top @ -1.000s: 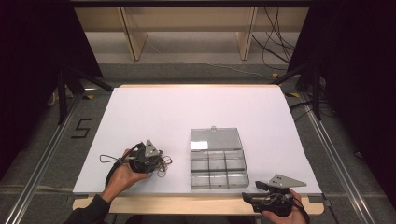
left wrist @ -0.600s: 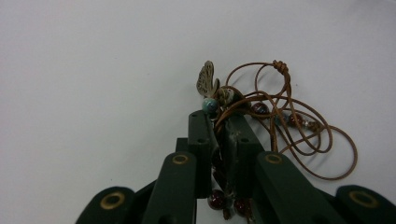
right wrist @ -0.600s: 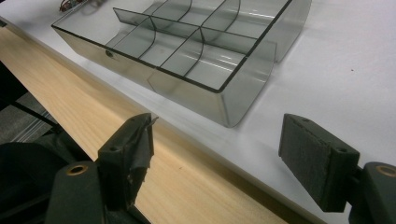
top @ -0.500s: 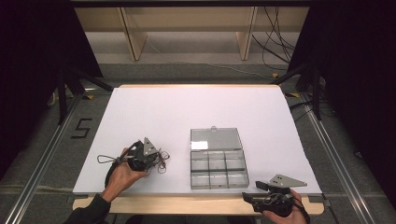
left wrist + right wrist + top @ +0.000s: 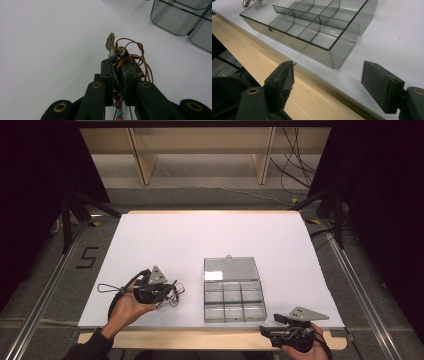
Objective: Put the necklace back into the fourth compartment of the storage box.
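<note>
A tangle of copper wire and beads with a small metal butterfly charm (image 5: 110,43) is pinched between the pads of my left gripper (image 5: 117,63), whose jaws have just been closing on it. From above, that gripper (image 5: 169,296) sits at the front left of the white table, with the jewellery (image 5: 176,291) at its tip, left of a clear compartment box (image 5: 233,306). The box lid (image 5: 231,268) lies open behind it. My right gripper (image 5: 328,75) is open and holds nothing, hovering over the wooden table edge (image 5: 294,100) near the box corner (image 5: 342,51).
The white sheet (image 5: 210,240) covers most of the table. A cable loop (image 5: 106,288) trails from the left gripper. The right gripper (image 5: 267,331) is at the front right edge. Shelving and cables stand beyond the far edge.
The left hand has lifted slightly with the jewellery in its jaws. The right hand has stayed where it was.
</note>
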